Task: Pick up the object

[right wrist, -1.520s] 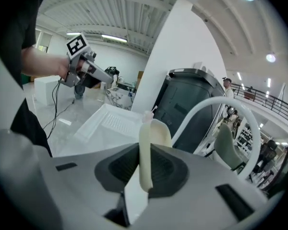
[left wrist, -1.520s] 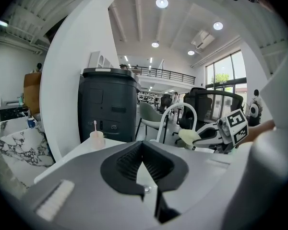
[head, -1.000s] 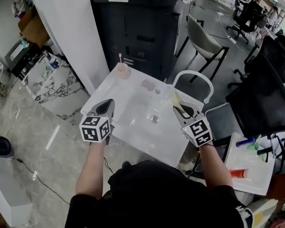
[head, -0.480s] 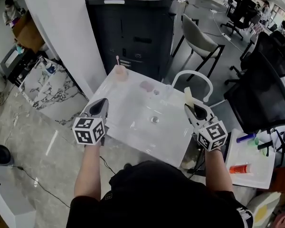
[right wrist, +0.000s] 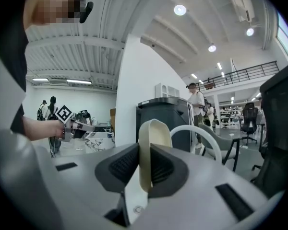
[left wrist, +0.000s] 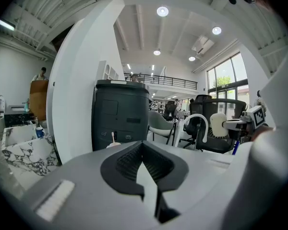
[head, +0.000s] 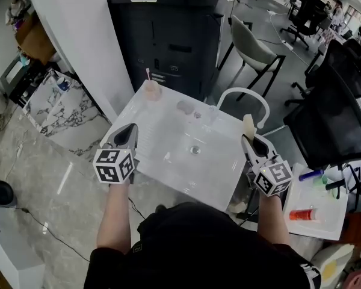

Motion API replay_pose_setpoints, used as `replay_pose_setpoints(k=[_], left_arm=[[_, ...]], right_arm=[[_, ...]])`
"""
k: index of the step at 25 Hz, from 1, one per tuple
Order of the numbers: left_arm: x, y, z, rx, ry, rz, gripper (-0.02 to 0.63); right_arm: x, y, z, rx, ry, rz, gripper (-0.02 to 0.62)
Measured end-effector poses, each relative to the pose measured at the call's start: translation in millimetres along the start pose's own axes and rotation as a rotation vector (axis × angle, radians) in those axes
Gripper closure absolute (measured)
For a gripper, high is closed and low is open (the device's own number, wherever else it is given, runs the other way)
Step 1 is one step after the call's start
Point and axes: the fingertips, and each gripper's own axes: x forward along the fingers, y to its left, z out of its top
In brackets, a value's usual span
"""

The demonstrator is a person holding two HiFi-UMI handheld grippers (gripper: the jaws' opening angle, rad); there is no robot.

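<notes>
My right gripper (head: 251,139) is shut on a cream, spoon-shaped object (head: 248,124), held in the air above the right edge of the white table (head: 168,134). In the right gripper view the cream object (right wrist: 151,143) stands upright between the dark pads of the right gripper (right wrist: 145,166). My left gripper (head: 130,131) hovers over the table's left edge, shut with nothing in it. The left gripper view shows the left gripper (left wrist: 143,150) with its jaws together, and the right gripper with the cream object (left wrist: 218,126) off to the right.
On the table stand a pink cup with a stick (head: 151,90), a small pink thing (head: 185,107), a clear glass (head: 212,114) and a small clear round piece (head: 195,150). Behind are a black cabinet (head: 168,35) and a white pillar (head: 84,41). At the right are a white-framed chair (head: 245,99) and a tray (head: 316,206).
The right gripper has moved up and to the right with the cream object and rolled, so the object now stands more upright. The left gripper has hardly moved.
</notes>
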Motion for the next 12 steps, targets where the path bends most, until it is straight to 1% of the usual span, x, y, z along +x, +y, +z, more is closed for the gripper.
replay_pose_setpoints(k=[5, 9, 12], left_arm=[[6.5, -6.9, 2.1, 0.000, -0.002, 0.000, 0.595], [19.8, -15.1, 13.3, -0.003, -0.020, -0.001, 0.595], [23.1, -24.6, 22.8, 0.008, -0.033, -0.013, 0.595]], right_arm=[[12.4, 2.7, 1.0, -0.012, -0.003, 0.015, 0.535], [33.5, 0.6, 27.6, -0.038, -0.061, 0.028, 0.535], [44.8, 8.5, 43.9, -0.063, -0.090, 0.065, 0.535]])
